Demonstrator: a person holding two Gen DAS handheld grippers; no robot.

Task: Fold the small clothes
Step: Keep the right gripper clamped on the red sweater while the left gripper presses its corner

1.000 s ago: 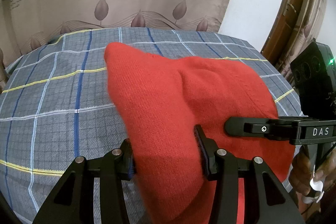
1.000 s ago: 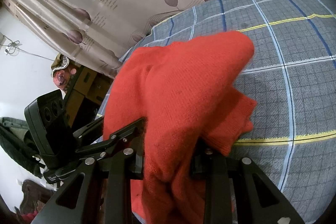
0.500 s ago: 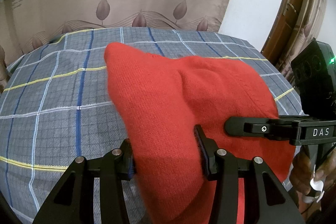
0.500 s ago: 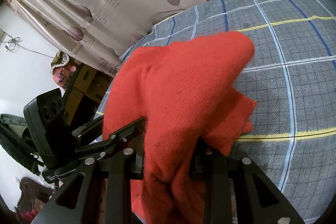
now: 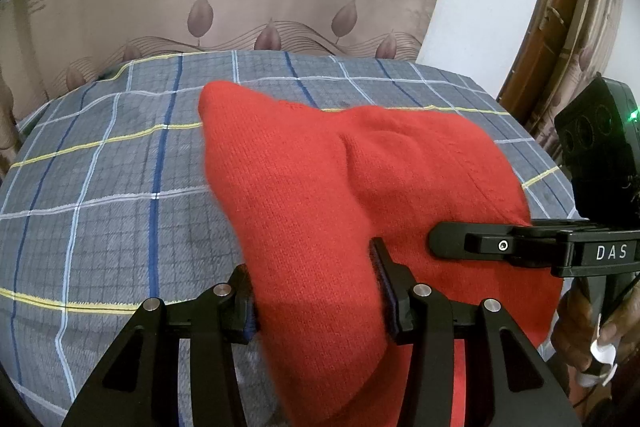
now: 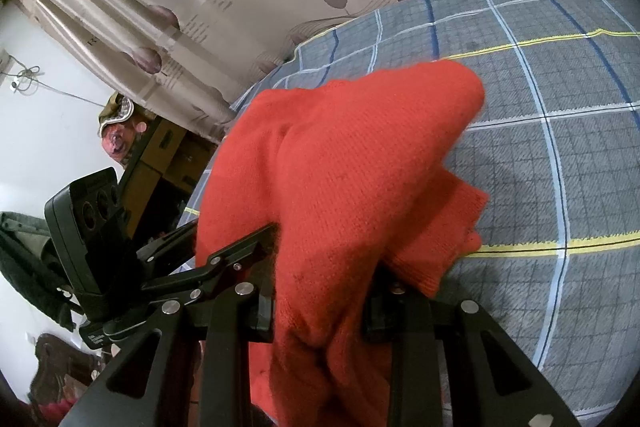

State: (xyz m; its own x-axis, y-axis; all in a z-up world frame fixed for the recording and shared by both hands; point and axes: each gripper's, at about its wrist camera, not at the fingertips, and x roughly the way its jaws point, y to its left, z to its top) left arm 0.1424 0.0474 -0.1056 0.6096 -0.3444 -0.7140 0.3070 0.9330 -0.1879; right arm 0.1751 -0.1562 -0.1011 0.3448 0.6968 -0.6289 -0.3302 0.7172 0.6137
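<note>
on the left, the plaid bedsheet [image 5: 100, 187] lies bare. the left gripper [image 5: 316, 291] has its jaws partly closed, clamped on a thick bunch of the red knit garment [image 5: 340, 187], which is raised off the near part of the bed, its far corner drooping toward the sheet. to the right, the right gripper [image 6: 320, 311] is closed narrower on another bunch of the same knit, a ribbed cuff [image 6: 452, 239] hanging beside it. to do this step well, i judge both hands should carry the held edge forward together, level, and lay it down evenly before letting go. against the earlier frames nothing has changed: both grips and the cloth sit the same.
</note>
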